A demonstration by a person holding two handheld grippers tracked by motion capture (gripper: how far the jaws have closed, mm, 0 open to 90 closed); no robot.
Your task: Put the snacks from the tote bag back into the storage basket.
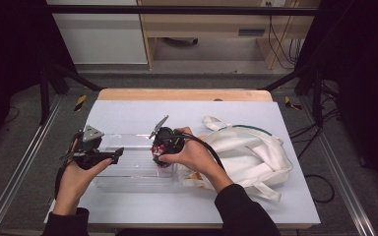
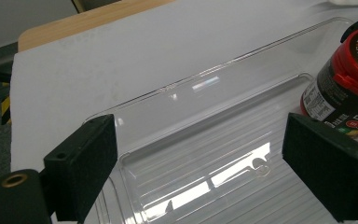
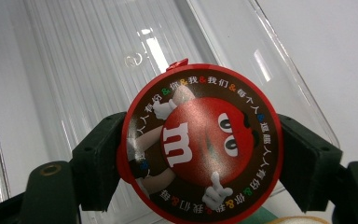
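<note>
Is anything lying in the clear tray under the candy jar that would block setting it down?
Nothing visible does. The right gripper holds the candy jar over the clear tray, whose ribbed floor shows bare. The left gripper is open at the tray's near edge, off to the jar's side.

The high view looked forward and down on the table point(image 1: 128, 110) from afar. Both gripper views sat close over the clear tray point(image 2: 200, 74), sharing it and the red-lidded jar point(image 3: 200, 140)

A clear tray point(image 1: 128, 169) sat at frame centre on the bench point(image 1: 128, 115), a cloth bag point(image 1: 248, 152) to its right, a candy jar point(image 1: 161, 150) over its right end.
</note>
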